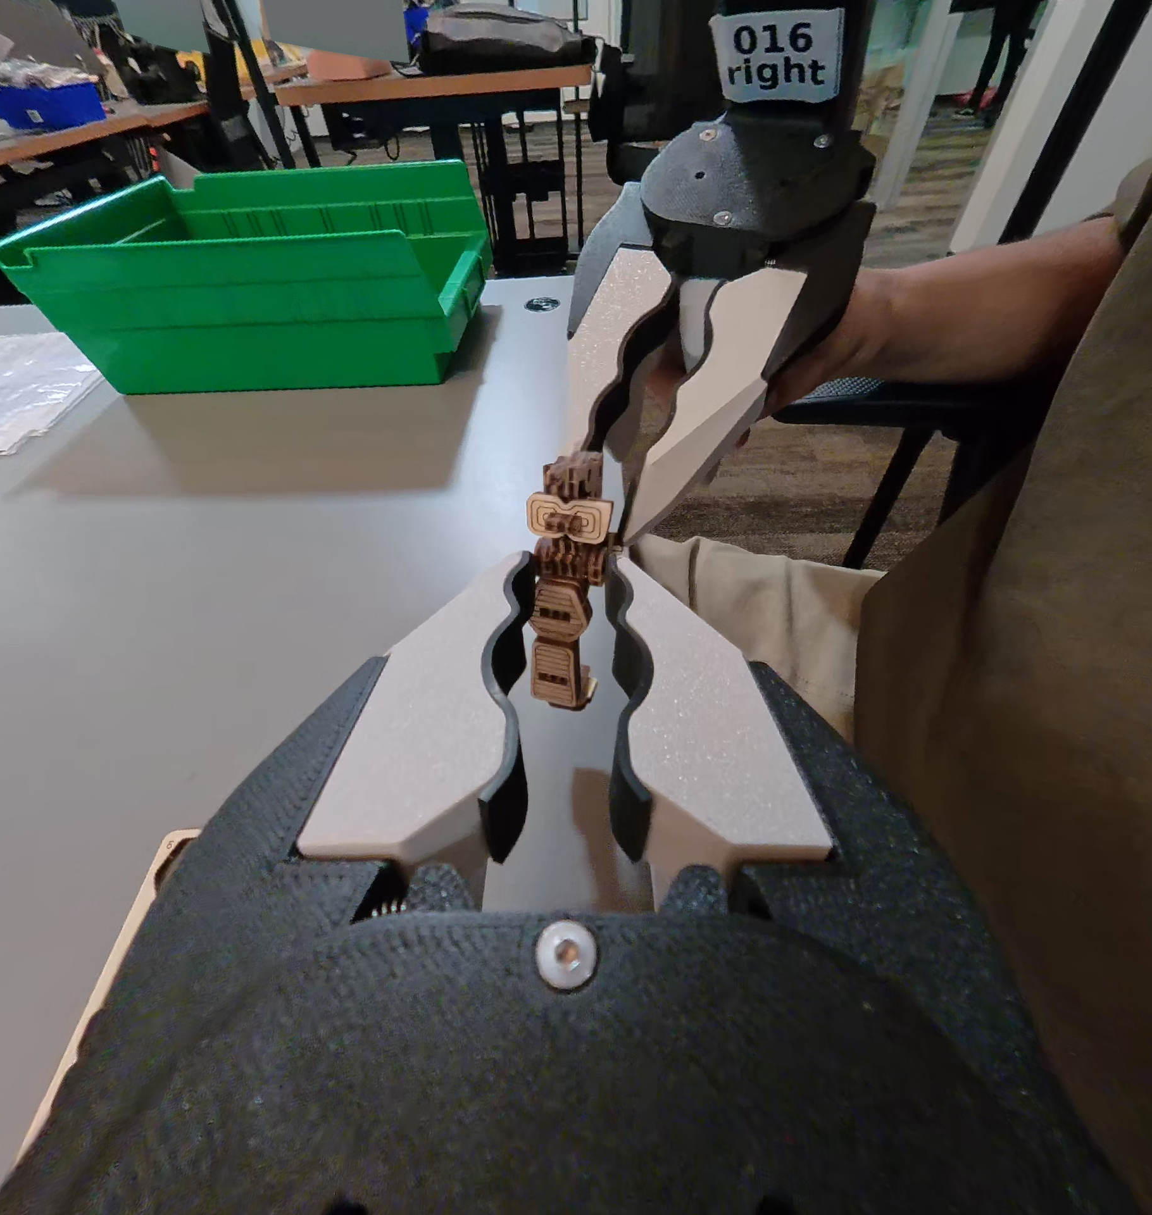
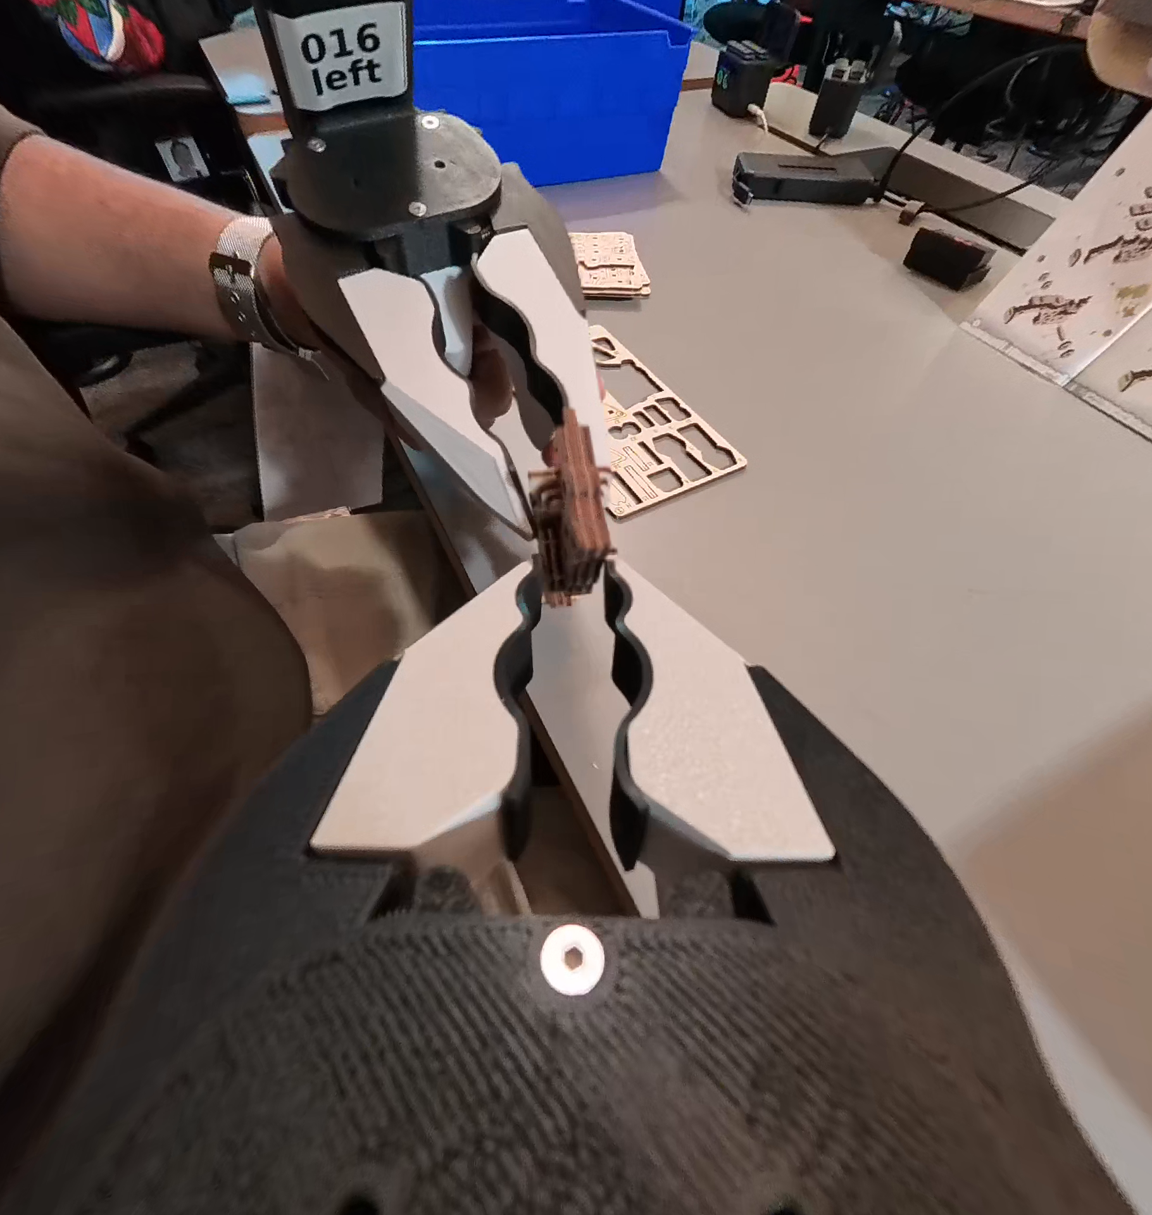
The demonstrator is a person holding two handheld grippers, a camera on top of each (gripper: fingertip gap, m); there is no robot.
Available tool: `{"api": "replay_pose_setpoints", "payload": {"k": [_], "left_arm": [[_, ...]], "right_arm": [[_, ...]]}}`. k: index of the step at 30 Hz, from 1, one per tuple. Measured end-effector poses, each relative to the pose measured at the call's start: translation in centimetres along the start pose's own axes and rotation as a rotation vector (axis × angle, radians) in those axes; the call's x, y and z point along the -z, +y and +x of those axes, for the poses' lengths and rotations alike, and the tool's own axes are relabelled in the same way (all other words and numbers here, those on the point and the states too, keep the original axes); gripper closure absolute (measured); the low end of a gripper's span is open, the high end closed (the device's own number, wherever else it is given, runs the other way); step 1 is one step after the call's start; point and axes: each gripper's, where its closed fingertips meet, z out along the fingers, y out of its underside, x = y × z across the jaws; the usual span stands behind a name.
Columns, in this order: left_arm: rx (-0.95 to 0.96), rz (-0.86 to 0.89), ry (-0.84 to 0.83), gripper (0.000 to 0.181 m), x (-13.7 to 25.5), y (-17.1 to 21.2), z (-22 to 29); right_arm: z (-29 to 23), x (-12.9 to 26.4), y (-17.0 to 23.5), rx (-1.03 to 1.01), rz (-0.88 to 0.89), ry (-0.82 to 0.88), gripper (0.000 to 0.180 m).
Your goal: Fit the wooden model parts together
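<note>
The wooden model (image 1: 563, 592) hangs in the air above the near right edge of the grey table (image 1: 231, 592), caught between the two tools. It is a stack of laser-cut brown pieces, with a wide engraved plate near its top and two smaller engraved plates below.

In the left wrist view, the left gripper (image 1: 570, 559) has its fingertips drawn in on either side of the model's middle, the left tip against the wood and the right one touching or just beside it; the lower plates dangle free in the wider gap behind the tips. The right gripper (image 1: 609, 490) comes down from the upper right, its two fingers narrowed almost together at the model's top end, where they appear to pinch it.

In the right wrist view, the right gripper (image 2: 567, 575) shows a narrow gap at its tips with the end of the wooden model (image 2: 570, 513) sitting in it, while the left gripper (image 2: 544, 480) closes on the model from the far side.

On the table lie a green bin (image 1: 244, 283) at the far left, a blue bin (image 2: 547, 85), a punched-out wooden sheet (image 2: 665, 440) and a small stack of wooden sheets (image 2: 609, 263).
</note>
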Motion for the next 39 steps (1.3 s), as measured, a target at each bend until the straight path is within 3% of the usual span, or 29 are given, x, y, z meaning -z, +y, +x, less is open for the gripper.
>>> {"api": "replay_pose_setpoints", "payload": {"k": [12, 16, 21, 39], "left_arm": [[0.071, 0.007, 0.065, 0.162, 0.0, 0.3, 0.6], [0.111, 0.028, 0.09, 0.148, 0.0, -0.1, 0.9], [0.165, 0.029, 0.089, 0.143, 0.1, 0.0, 0.4], [0.258, 0.071, 0.174, 0.168, 1.3, -0.5, 0.3]], "right_arm": [[-0.6, 0.0, 0.2, -0.096, 0.024, -0.096, 0.166], [-0.4, 0.5, -0.6, -0.161, 0.084, -0.13, 0.166], [0.1, 1.2, -1.4, -0.21, 0.15, -0.147, 0.166], [0.1, 1.9, -2.3, -0.27, 0.226, -0.202, 0.165]]}}
